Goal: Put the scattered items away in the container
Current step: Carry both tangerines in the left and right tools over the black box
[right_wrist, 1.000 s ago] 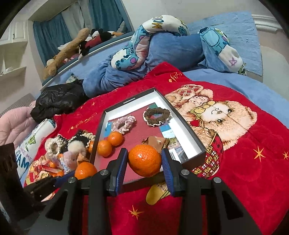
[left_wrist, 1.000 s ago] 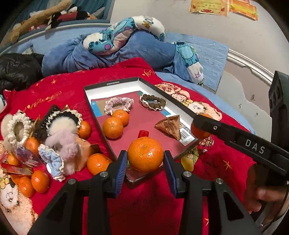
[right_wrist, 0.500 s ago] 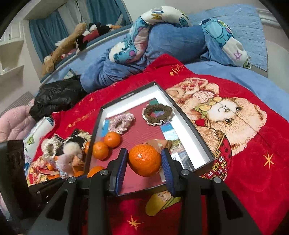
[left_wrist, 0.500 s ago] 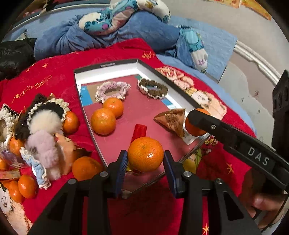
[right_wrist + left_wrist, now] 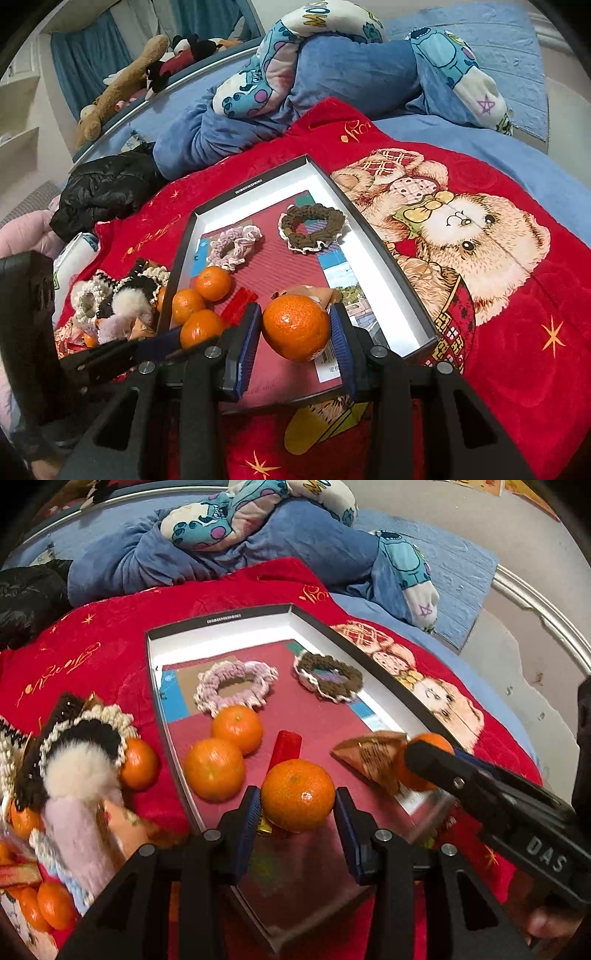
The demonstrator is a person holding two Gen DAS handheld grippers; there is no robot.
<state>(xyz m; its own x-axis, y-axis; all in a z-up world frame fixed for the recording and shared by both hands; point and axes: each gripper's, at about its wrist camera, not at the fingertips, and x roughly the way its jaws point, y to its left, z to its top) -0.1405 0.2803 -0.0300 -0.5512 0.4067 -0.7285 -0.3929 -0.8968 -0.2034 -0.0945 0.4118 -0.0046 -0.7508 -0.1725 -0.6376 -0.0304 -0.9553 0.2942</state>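
Observation:
A shallow black-rimmed box lies on the red blanket. Inside it are two tangerines, a pink scrunchie, a brown scrunchie, a red packet and a brown wrapped snack. My left gripper is shut on a tangerine above the box's near end. My right gripper is shut on another tangerine over the box's near right part; it shows in the left wrist view too.
Left of the box lies a pile of scrunchies, furry hair ties and several loose tangerines. A blue blanket and patterned pillow lie behind the box. A black jacket sits at the far left.
Both grippers have moved forward with their tangerines, from the box's near edge to over the box floor. Both stay shut.

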